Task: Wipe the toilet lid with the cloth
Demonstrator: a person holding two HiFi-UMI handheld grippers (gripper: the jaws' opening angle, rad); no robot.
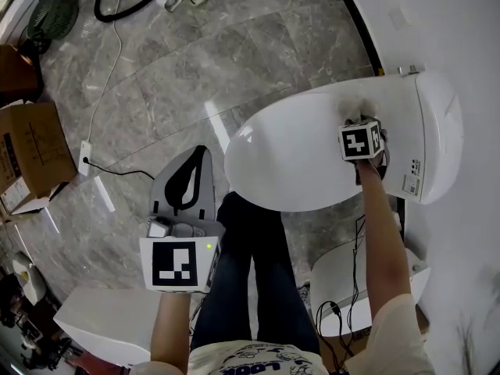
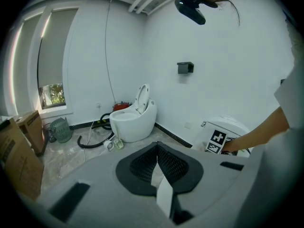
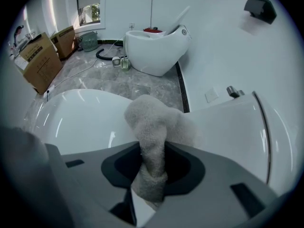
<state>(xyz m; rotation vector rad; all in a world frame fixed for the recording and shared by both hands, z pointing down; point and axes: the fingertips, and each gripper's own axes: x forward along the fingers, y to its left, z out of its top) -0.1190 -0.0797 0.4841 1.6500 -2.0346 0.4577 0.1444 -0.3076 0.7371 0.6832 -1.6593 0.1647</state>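
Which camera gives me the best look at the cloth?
The right gripper view: the cloth fills the centre, bunched and pinched in the right gripper jaws over the toilet lid. The head view shows only a grey bit of it past that gripper. The left gripper view shows none of it.

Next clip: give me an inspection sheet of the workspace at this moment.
Surface: closed white toilet lid, glossy.
Job's things: grey cloth, bunched, at the lid's rear end.
Clutter: cardboard boxes and black hose on the floor.
Grippers: right gripper shut on cloth; left gripper shut, empty, away from the toilet.
Cables: white cable to a power strip; black wires beside the toilet.
Surroundings: grey tiled floor, white wall, second toilet with lid raised.
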